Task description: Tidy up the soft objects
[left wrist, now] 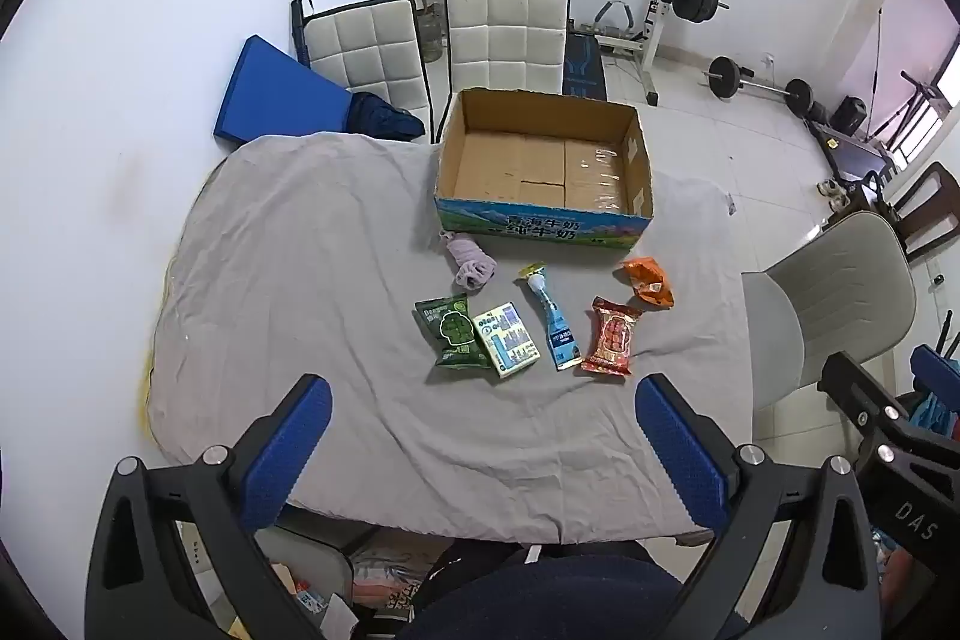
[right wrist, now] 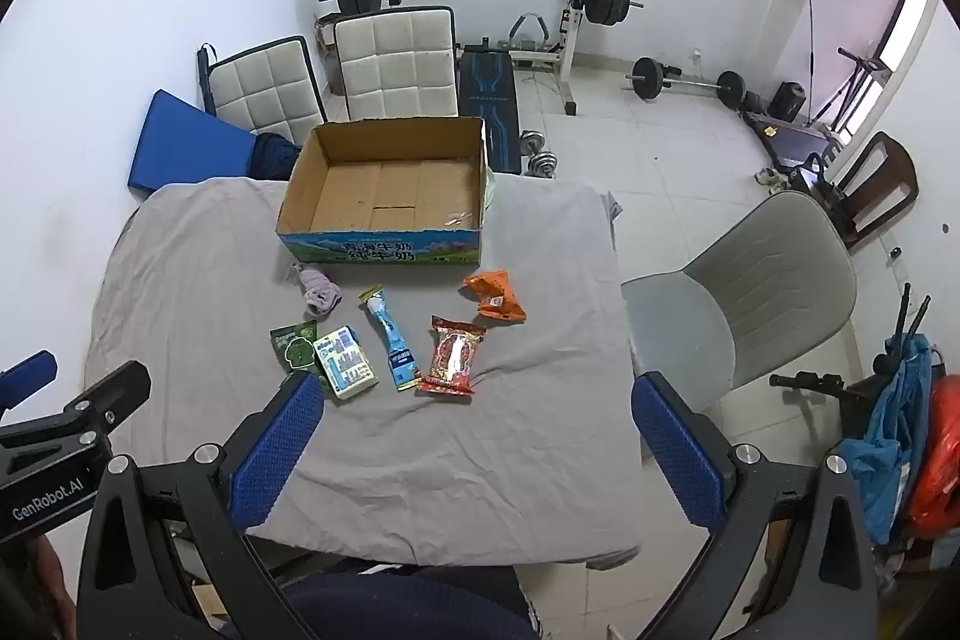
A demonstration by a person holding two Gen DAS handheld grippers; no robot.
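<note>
I count six soft items on the grey cloth [left wrist: 312, 280]: one lilac fabric bundle [left wrist: 471, 263], one green packet [left wrist: 454, 333], one pale tissue pack [left wrist: 506, 339], one blue pouch [left wrist: 553, 321], one red snack bag [left wrist: 611, 338] and one orange packet [left wrist: 647, 281]. One open cardboard box [left wrist: 543, 214] sits at twelve o'clock of them, nothing inside. My left gripper [left wrist: 483, 445] and right gripper [right wrist: 480, 439] hover at six o'clock, both with fingers spread wide, holding nothing.
</note>
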